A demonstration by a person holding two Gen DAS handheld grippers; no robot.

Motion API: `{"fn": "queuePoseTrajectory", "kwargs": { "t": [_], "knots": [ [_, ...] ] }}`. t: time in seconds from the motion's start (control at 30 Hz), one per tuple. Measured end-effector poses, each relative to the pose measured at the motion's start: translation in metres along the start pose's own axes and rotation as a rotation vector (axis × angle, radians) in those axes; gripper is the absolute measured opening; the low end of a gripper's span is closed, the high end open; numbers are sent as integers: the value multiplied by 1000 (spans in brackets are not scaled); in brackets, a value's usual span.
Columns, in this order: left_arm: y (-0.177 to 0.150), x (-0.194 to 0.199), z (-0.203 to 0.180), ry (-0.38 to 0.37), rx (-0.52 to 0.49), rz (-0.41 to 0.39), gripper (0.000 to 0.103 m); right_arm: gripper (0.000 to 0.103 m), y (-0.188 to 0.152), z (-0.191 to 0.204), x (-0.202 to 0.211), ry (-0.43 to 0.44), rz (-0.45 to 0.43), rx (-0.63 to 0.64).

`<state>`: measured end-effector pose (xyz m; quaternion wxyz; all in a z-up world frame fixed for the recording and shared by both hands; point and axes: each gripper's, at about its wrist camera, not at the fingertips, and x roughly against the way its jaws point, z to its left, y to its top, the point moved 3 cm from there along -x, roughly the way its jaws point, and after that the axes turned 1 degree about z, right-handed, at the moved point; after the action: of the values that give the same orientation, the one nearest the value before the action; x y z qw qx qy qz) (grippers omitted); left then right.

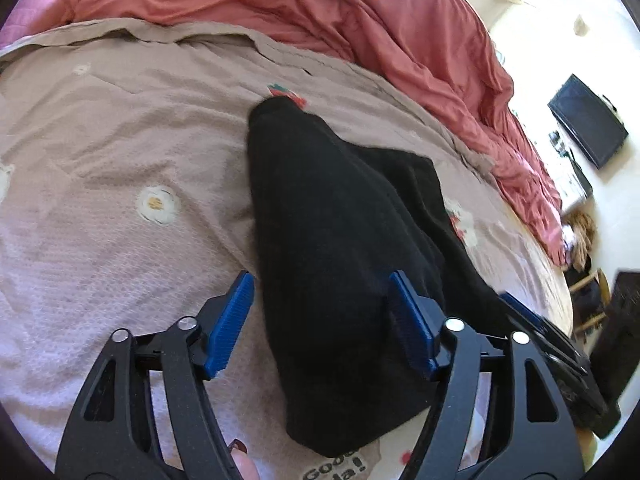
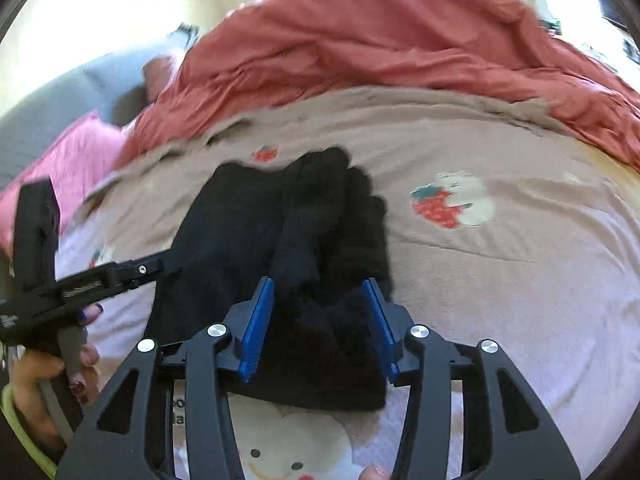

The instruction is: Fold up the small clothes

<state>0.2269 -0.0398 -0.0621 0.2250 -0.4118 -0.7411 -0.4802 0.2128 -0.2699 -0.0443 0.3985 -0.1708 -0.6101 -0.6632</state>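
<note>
Two grippers present: left gripper [image 1: 320,320] and right gripper [image 2: 320,324]. One black garment [image 2: 280,248] lies between their fingers. Beyond them: one beige blanket [image 2: 500,280], one red duvet [image 2: 380,40].

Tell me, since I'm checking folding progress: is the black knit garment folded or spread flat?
Folded, roughly: the black knit garment lies doubled in overlapping layers on the beige printed bedspread, bunched rather than spread flat.

The left gripper [image 1: 322,316] is pointing downward with blue pads [image 1: 232,320] standing wide apart. The right gripper [image 2: 320,324] is angling down likewise, jaws parted, nothing pinched between them.
</note>
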Motion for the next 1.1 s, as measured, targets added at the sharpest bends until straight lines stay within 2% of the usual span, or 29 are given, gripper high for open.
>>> {"fn": "queuePoseTrajectory", "kwargs": {
  "t": [0.07,0.1,0.13,0.27,0.3,0.37,0.43,0.6,0.67,0.8,0.83,0.93,1.03,1.1],
  "knots": [
    [-5,-10,0,15,-16,28,66,48,-2,-2,-17,-7,50,6],
    [-7,-14,2,24,-15,37,68,21,-5,-5,-24,-5,77,-8],
    [-8,-16,3,25,-9,40,71,12,-7,-7,-26,26,94,-30],
    [-7,-18,9,26,7,52,74,12,-9,-19,-8,182,61,-210],
    [-7,-19,9,24,6,53,74,12,-13,-24,-9,184,63,-249],
    [-8,-21,7,16,-3,64,75,12,-21,-23,-20,99,106,-215],
    [-10,-22,7,16,-6,69,76,12,-28,-21,-31,49,121,-181],
    [-9,-21,9,9,2,72,77,21,-30,-27,-29,72,107,-262],
    [-8,-16,8,24,-12,63,77,23,-27,-25,-20,76,97,-256],
    [-3,-2,2,56,-53,25,74,29,-6,-17,1,67,20,-208],
    [-2,0,2,53,-55,17,69,32,3,-17,4,55,4,-199],
    [-2,2,1,32,-46,19,61,33,22,-21,0,35,-4,-195],
    [-2,3,-2,32,-60,21,60,34,38,-21,-10,22,-3,-172],
    [-3,2,-3,32,-70,25,60,39,50,-18,-22,25,8,-160]
  ]
}}
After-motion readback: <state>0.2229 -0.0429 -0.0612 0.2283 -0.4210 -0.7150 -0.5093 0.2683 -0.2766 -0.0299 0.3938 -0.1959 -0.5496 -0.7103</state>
